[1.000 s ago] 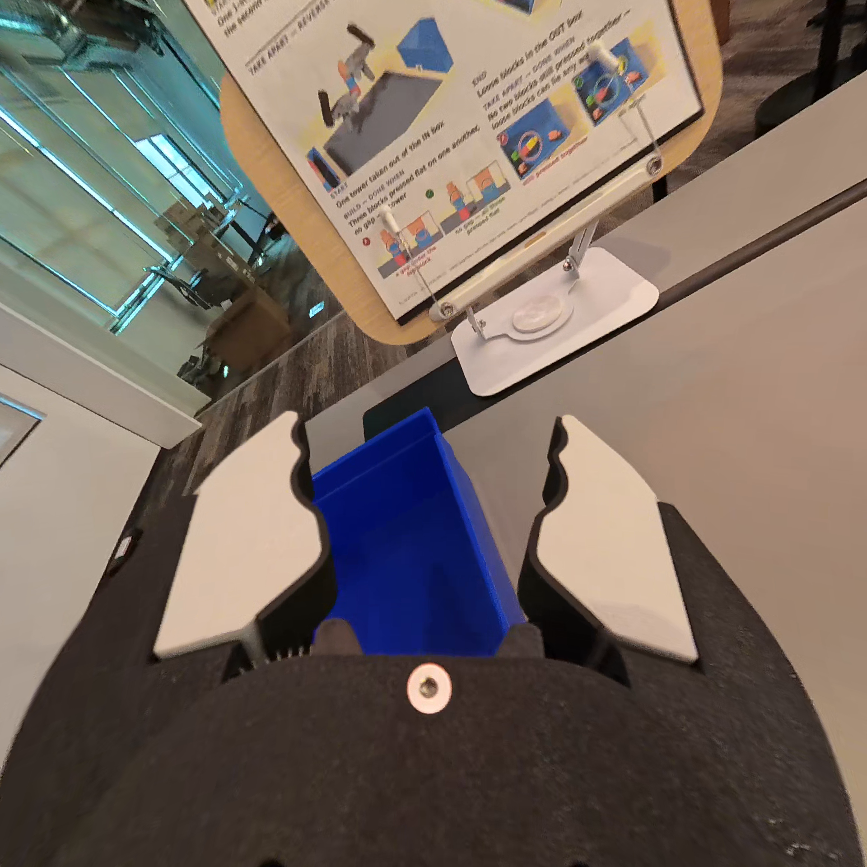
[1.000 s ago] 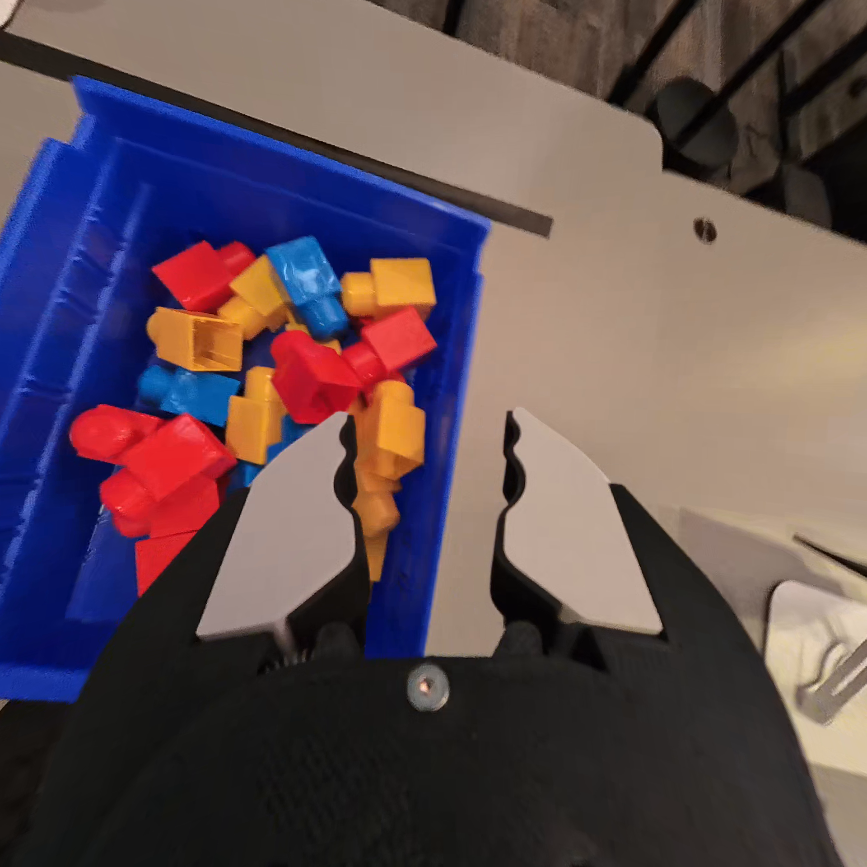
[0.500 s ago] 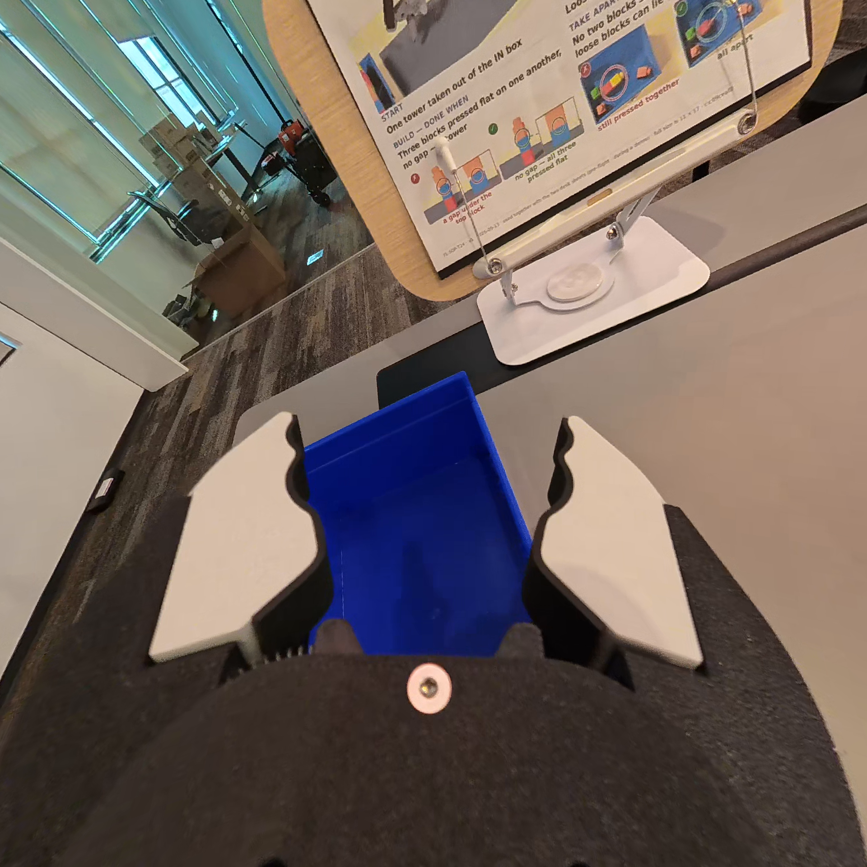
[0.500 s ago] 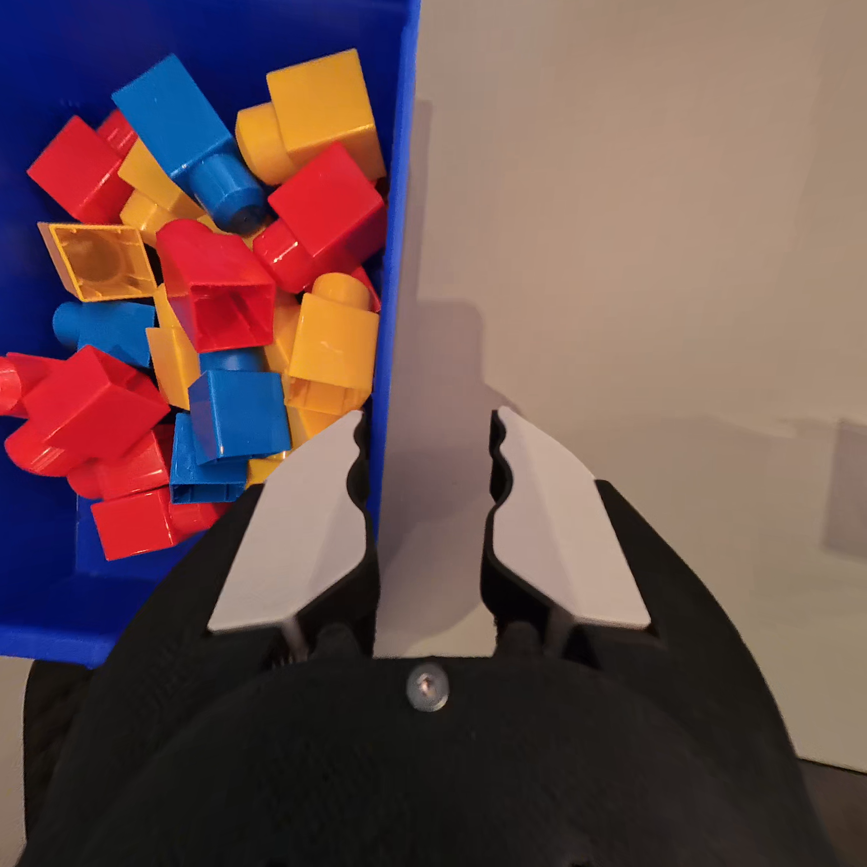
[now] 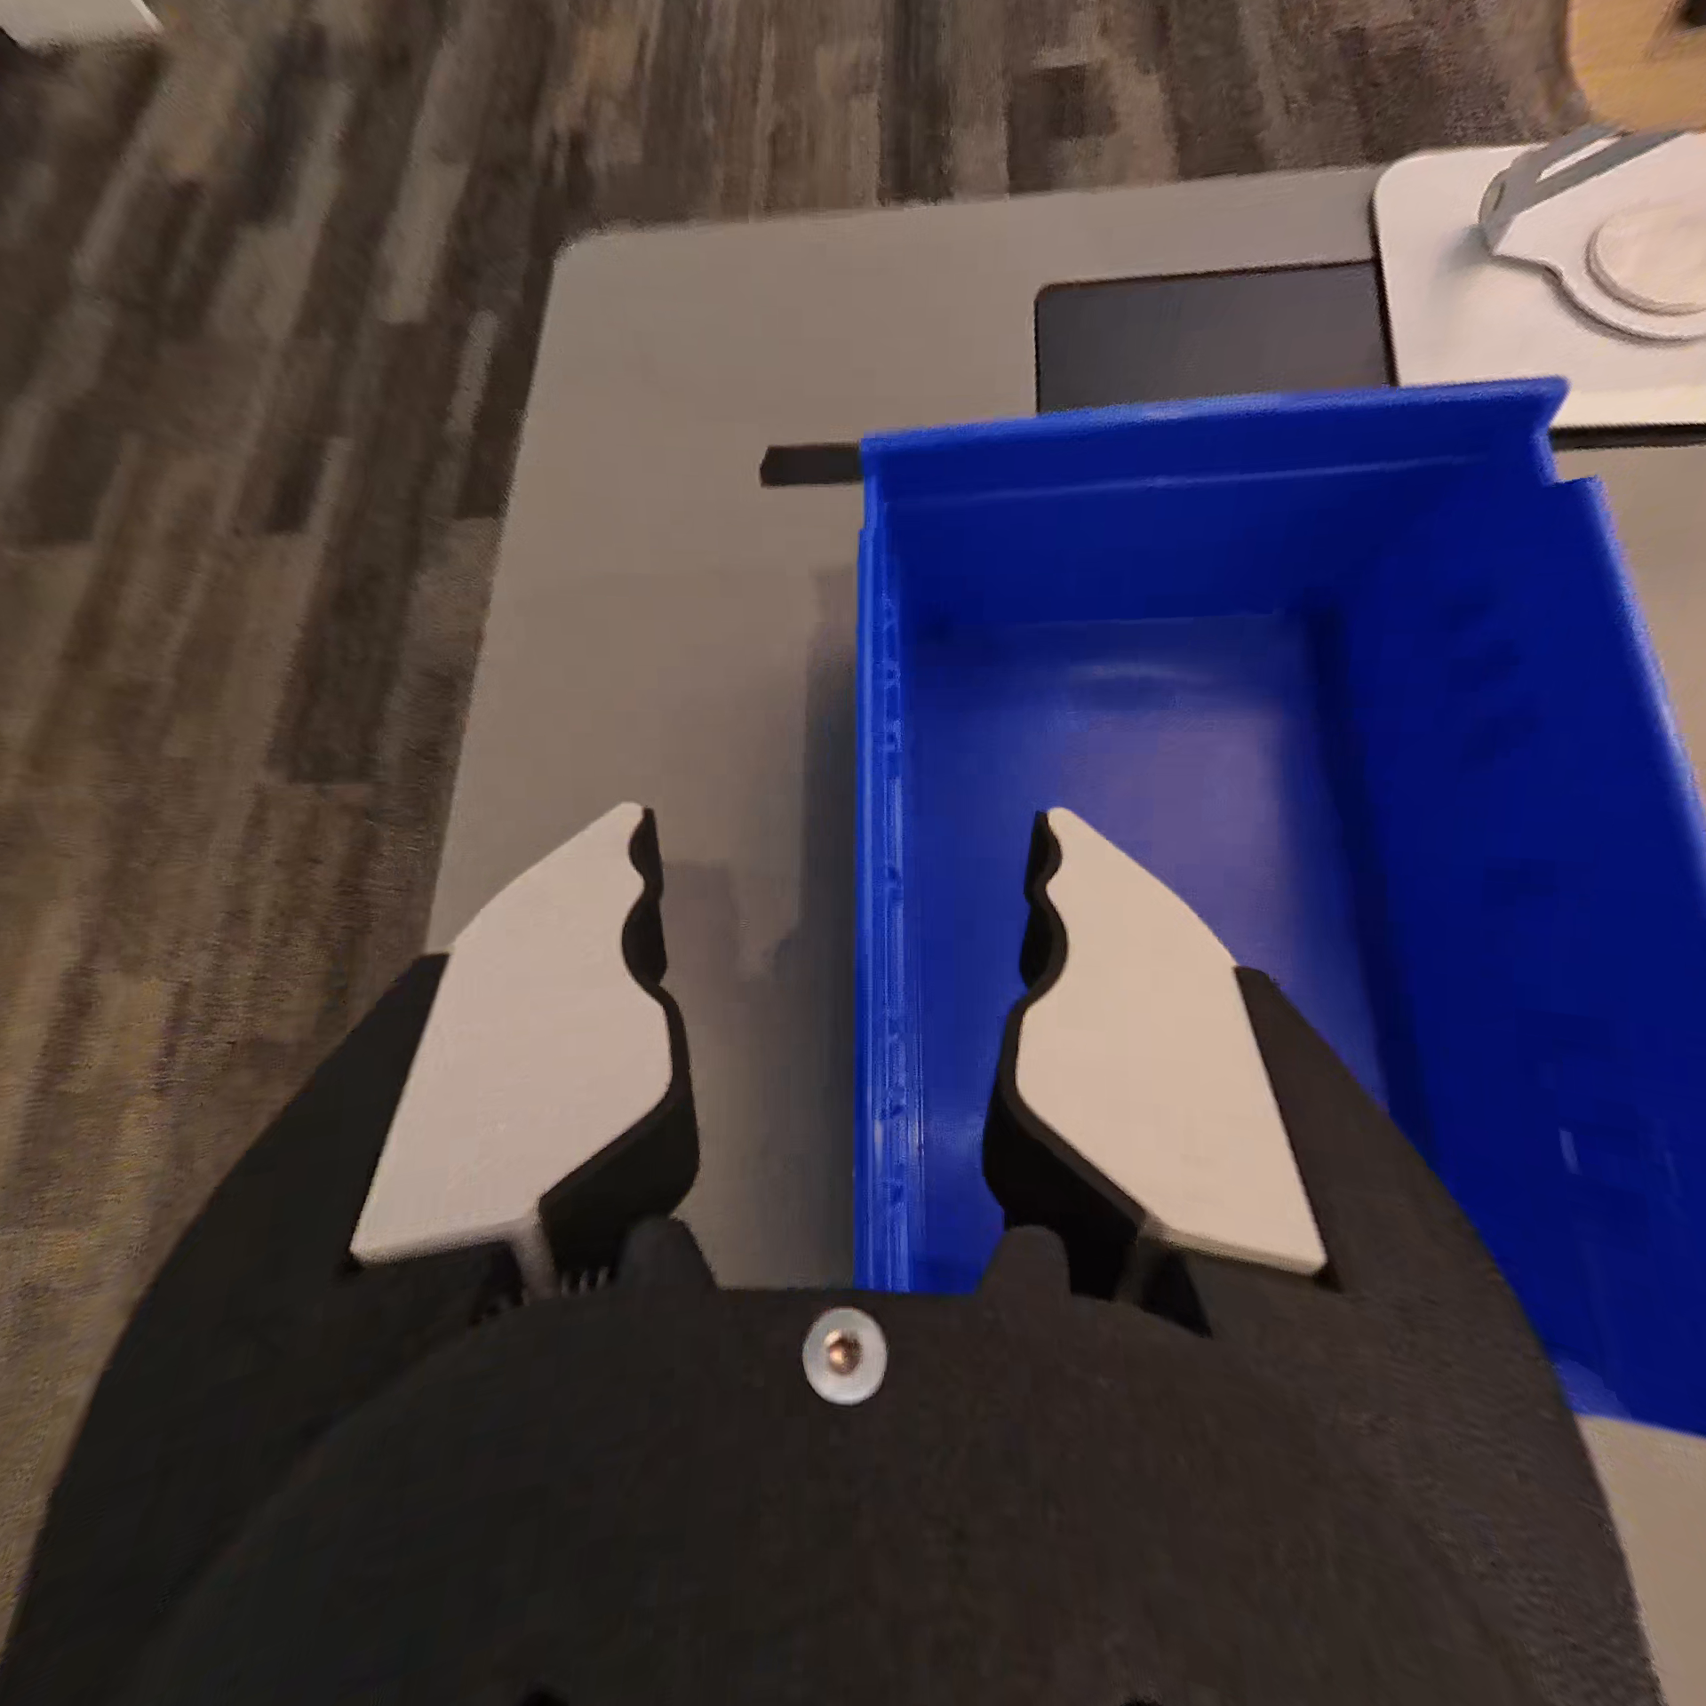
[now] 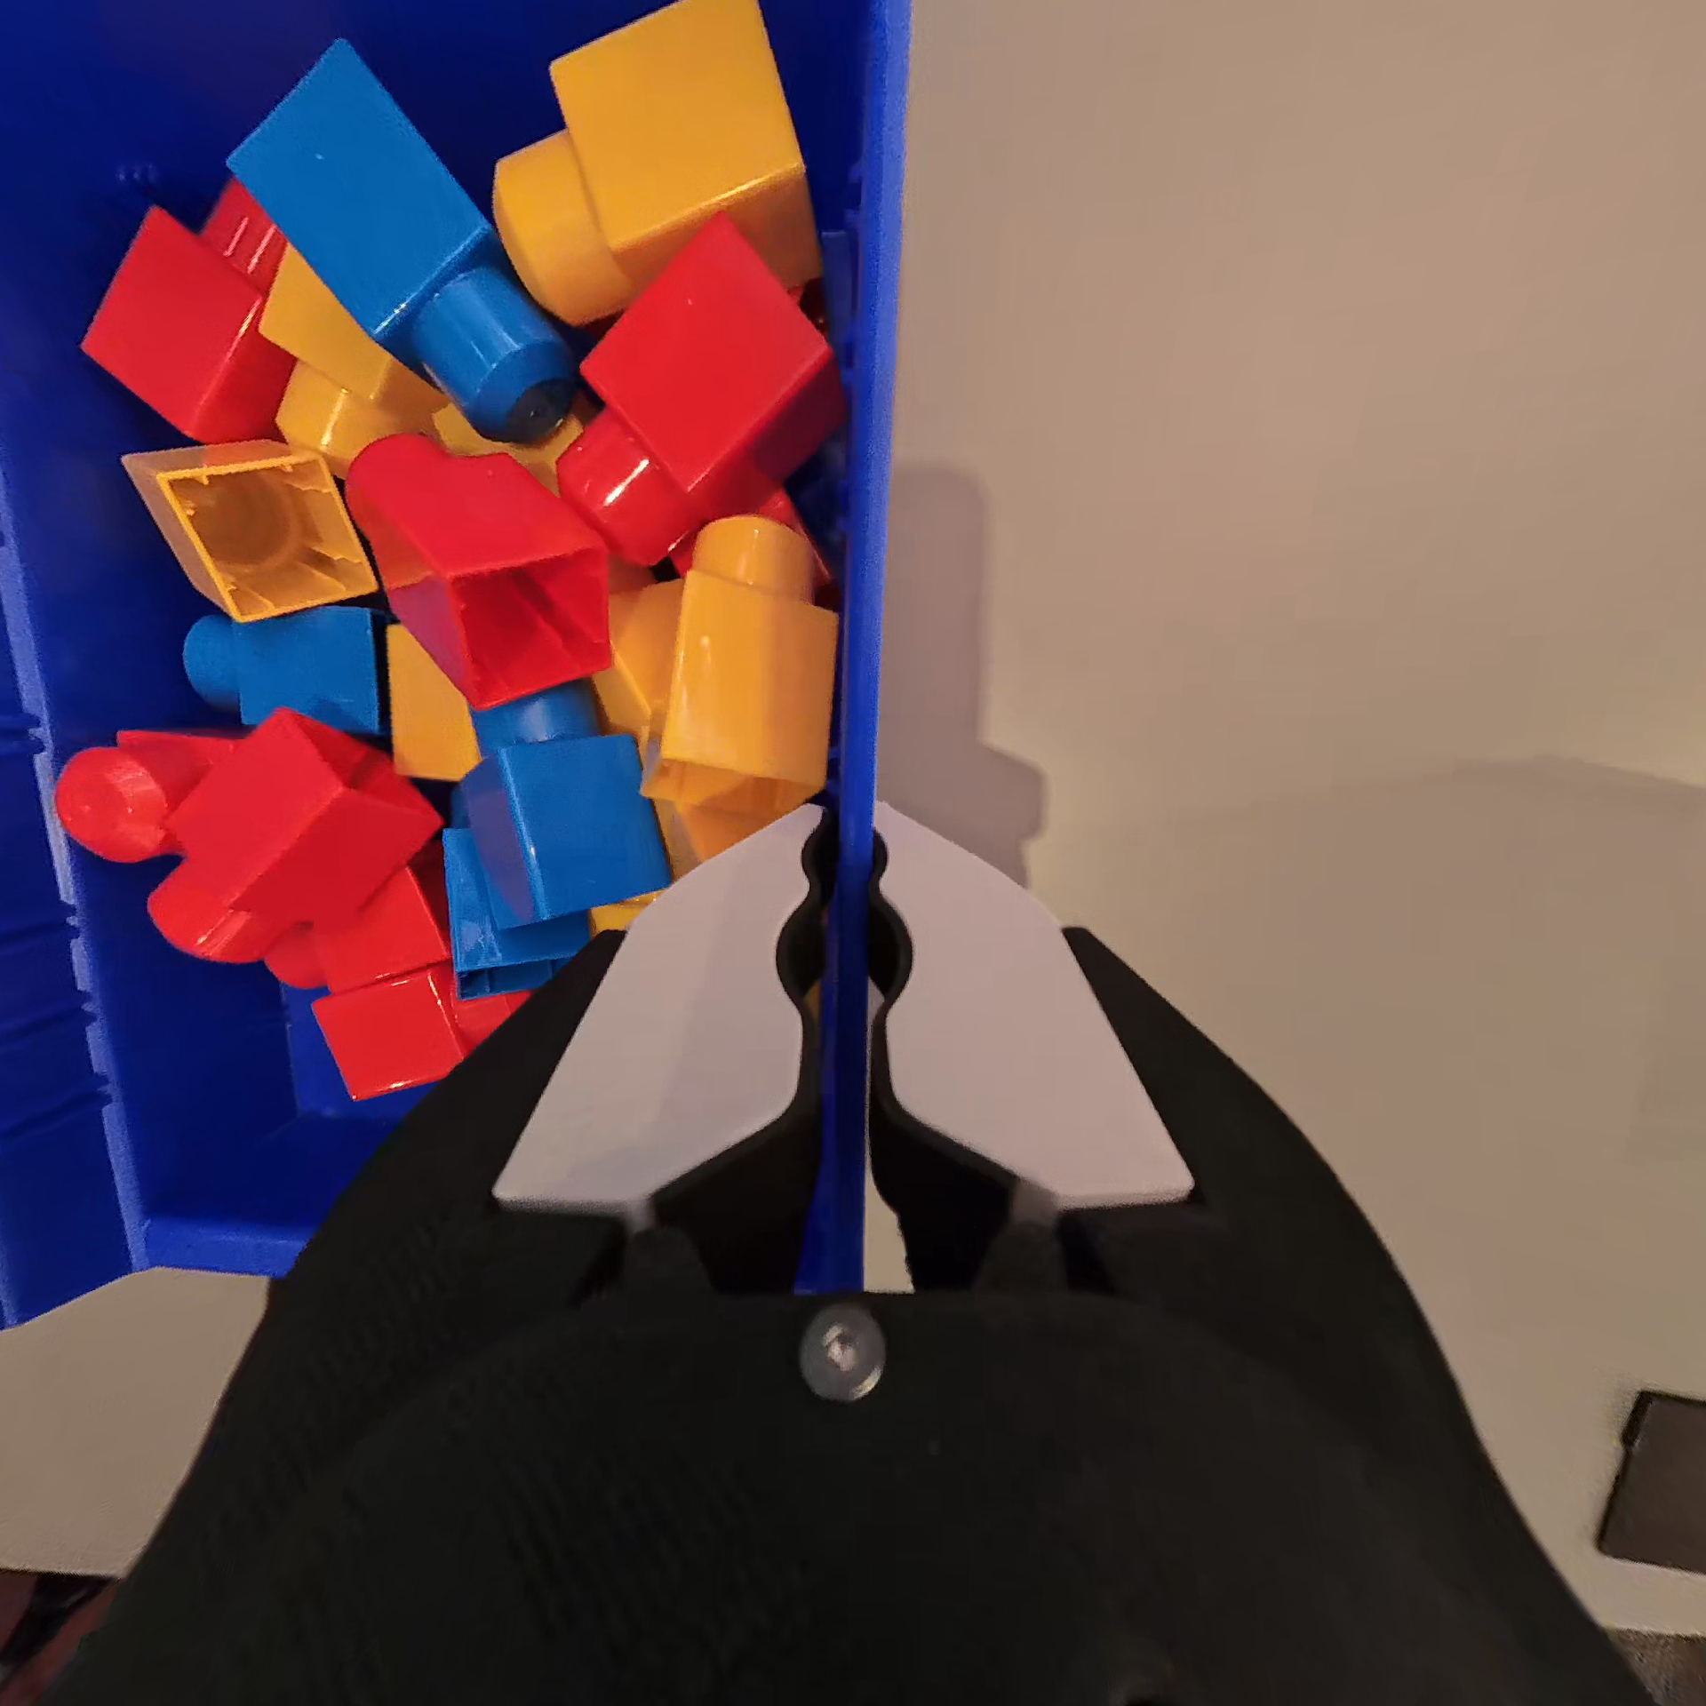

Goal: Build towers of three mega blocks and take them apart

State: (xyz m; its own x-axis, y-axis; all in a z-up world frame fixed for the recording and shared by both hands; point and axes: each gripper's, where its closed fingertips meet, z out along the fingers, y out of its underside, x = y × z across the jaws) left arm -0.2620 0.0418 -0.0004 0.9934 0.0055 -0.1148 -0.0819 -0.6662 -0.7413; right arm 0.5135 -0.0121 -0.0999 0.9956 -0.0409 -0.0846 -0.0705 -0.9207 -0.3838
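Note:
In the right wrist view a blue bin holds several loose red, yellow and blue mega blocks. My right gripper is shut on the bin's right wall, one pad inside and one outside. In the left wrist view an empty blue bin stands on the grey table. My left gripper is open and straddles that bin's left wall; the pads do not touch it.
A white stand base sits behind the empty bin, beside a dark rectangular panel. The table's left edge and wood-pattern floor lie to the left. A dark object lies at the right view's lower right. Some 80 cm of space lies between my two pairs of fingers.
My right gripper moved down over the full bin's right wall and closed on it. My left gripper swung down and left to the empty bin's left wall, and its jaws narrowed somewhat.

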